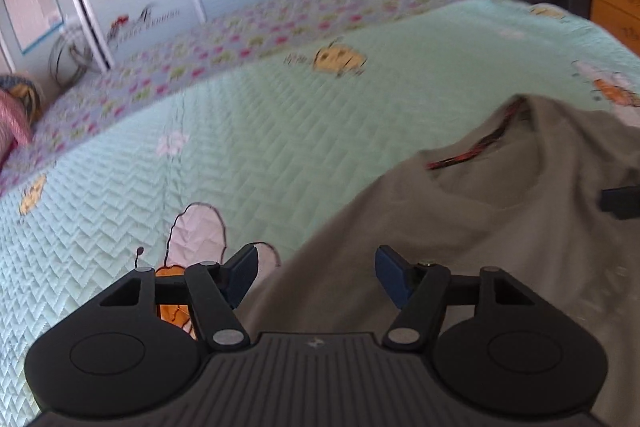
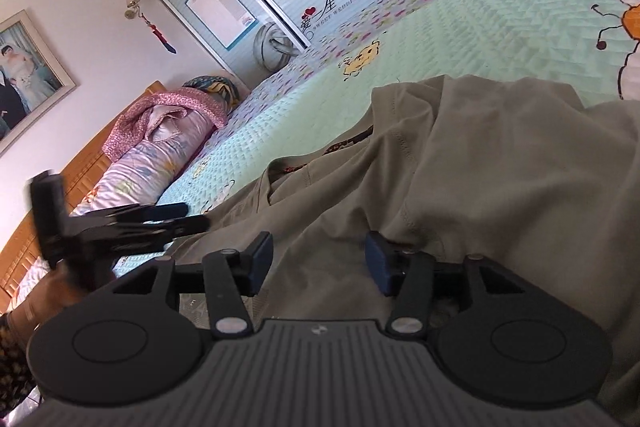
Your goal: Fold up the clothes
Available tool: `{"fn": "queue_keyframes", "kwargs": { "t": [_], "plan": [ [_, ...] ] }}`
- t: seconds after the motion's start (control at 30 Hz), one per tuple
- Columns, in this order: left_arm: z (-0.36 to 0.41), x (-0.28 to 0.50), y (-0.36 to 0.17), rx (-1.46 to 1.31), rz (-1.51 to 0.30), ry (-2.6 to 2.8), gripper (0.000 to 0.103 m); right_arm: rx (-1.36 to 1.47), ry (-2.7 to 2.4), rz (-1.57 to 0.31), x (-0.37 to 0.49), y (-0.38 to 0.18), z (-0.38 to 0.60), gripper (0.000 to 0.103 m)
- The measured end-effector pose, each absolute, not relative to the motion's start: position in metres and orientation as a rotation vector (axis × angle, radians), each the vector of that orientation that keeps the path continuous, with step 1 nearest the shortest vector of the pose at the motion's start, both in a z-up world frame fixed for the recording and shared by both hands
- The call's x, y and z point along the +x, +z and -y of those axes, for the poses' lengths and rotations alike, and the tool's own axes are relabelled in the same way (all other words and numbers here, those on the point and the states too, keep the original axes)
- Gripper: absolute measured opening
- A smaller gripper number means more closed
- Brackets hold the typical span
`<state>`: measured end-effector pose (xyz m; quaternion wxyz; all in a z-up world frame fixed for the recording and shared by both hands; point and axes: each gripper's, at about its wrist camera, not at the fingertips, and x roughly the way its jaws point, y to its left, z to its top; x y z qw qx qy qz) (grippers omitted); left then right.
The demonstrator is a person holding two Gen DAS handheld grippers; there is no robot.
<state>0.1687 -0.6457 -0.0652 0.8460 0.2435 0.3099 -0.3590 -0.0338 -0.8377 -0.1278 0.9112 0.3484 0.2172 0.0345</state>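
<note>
The rumpled olive-grey cotton t-shirt (image 1: 460,227) lies on the bed, filling the lower right of both views, with its patterned neckband toward the frame's upper right. The left hand-held gripper (image 1: 316,277) hangs over its edge, jaws spread, pinching nothing. The right hand-held gripper (image 2: 320,261) is spread over the fabric too. The mint-green quilted bedspread (image 1: 240,131) is blurry further out.

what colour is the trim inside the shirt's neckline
Red-orange with dark markings, on an olive-grey shirt; the trim shows best in the left wrist view.
</note>
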Motion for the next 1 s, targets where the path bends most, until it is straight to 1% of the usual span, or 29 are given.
{"fn": "queue_keyframes", "kwargs": {
  "t": [0.03,0.07,0.1,0.13,0.17,0.4,0.47,0.53,0.57,0.63,0.67,0.73,0.77,0.8,0.83,0.9,0.97,1.0],
  "plan": [
    [0.646,0.175,-0.069,0.508,-0.688,-0.771,0.064,0.719,0.074,-0.448,-0.034,-0.128,0.838,0.053],
    [0.645,0.181,-0.071,0.472,-0.738,-0.802,0.049,0.722,0.078,-0.448,-0.033,-0.129,0.838,0.053],
    [0.644,0.187,-0.073,0.434,-0.789,-0.833,0.037,0.725,0.081,-0.447,-0.032,-0.129,0.839,0.053],
    [0.643,0.192,-0.074,0.398,-0.831,-0.860,0.015,0.728,0.083,-0.446,-0.032,-0.129,0.839,0.053],
    [0.644,0.194,-0.072,0.378,-0.842,-0.872,0.001,0.731,0.085,-0.445,-0.032,-0.130,0.840,0.053],
    [0.665,0.194,-0.051,0.515,-0.685,-0.666,0.001,0.735,0.084,-0.439,-0.032,-0.130,0.840,0.053],
    [0.665,0.204,-0.052,0.474,-0.724,-0.672,0.001,0.734,0.083,-0.438,-0.032,-0.130,0.841,0.053],
    [0.669,0.204,-0.062,0.513,-0.752,-0.691,0.001,0.733,0.082,-0.438,-0.032,-0.131,0.841,0.053],
    [0.672,0.203,-0.067,0.547,-0.751,-0.679,0.005,0.733,0.082,-0.438,-0.032,-0.131,0.841,0.053],
    [0.671,0.204,-0.072,0.552,-0.746,-0.642,0.009,0.731,0.082,-0.439,-0.032,-0.131,0.841,0.053],
    [0.667,0.206,-0.070,0.513,-0.743,-0.621,0.012,0.732,0.082,-0.439,-0.032,-0.131,0.841,0.053],
    [0.662,0.208,-0.061,0.441,-0.726,-0.575,0.016,0.734,0.083,-0.439,-0.032,-0.131,0.842,0.053],
    [0.662,0.207,-0.057,0.417,-0.713,-0.565,0.024,0.735,0.084,-0.439,-0.032,-0.131,0.842,0.054],
    [0.666,0.204,-0.053,0.418,-0.695,-0.593,0.027,0.735,0.085,-0.439,-0.032,-0.131,0.842,0.054],
    [0.670,0.201,-0.049,0.420,-0.677,-0.621,0.033,0.736,0.085,-0.439,-0.032,-0.132,0.842,0.054],
    [0.679,0.195,-0.040,0.423,-0.639,-0.676,0.039,0.739,0.087,-0.438,-0.032,-0.132,0.842,0.054],
    [0.688,0.190,-0.032,0.425,-0.602,-0.731,0.047,0.743,0.090,-0.437,-0.032,-0.132,0.843,0.054],
    [0.693,0.188,-0.031,0.442,-0.590,-0.753,0.048,0.745,0.091,-0.437,-0.032,-0.132,0.844,0.054]
  ]
}}
